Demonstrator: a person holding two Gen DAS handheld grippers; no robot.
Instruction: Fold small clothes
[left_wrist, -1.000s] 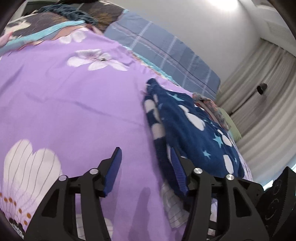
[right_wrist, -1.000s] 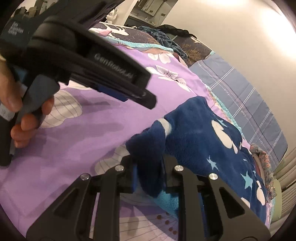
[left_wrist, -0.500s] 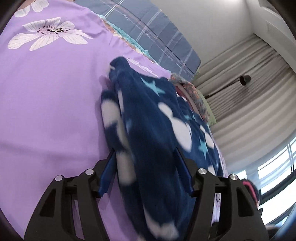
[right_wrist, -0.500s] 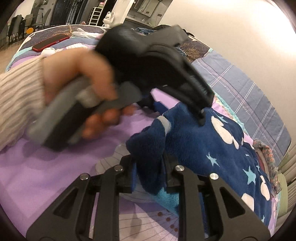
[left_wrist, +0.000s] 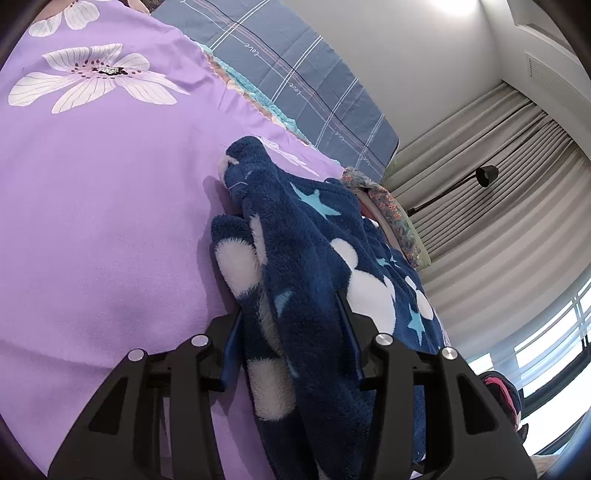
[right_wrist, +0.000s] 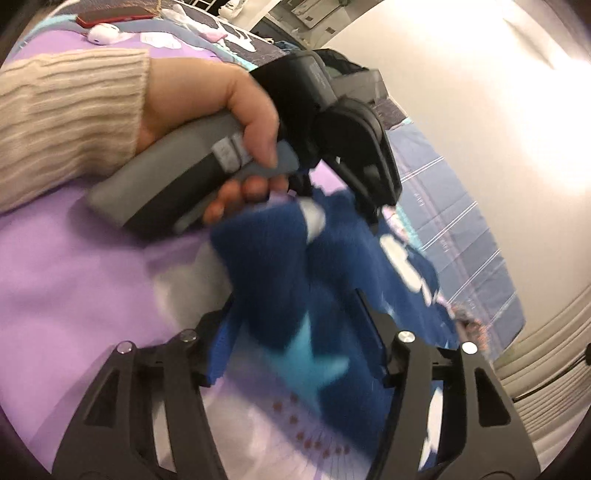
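Now the navy fleece garment with white spots and pale-blue stars lies bunched on the purple floral bedspread, running from about six o'clock toward one o'clock in the left wrist view. The left claw has just been closing, and its blue pads press a thick ridge of the fleece between them — likely to lift that edge for a fold. The right claw has just been opening; a blurred fold of the same garment sits between its spread jaws with gaps at either side, so it looks released rather than held. At ten o'clock in the right wrist view a hand in a cream ribbed sleeve works the left tool's handle. No containers are visible.
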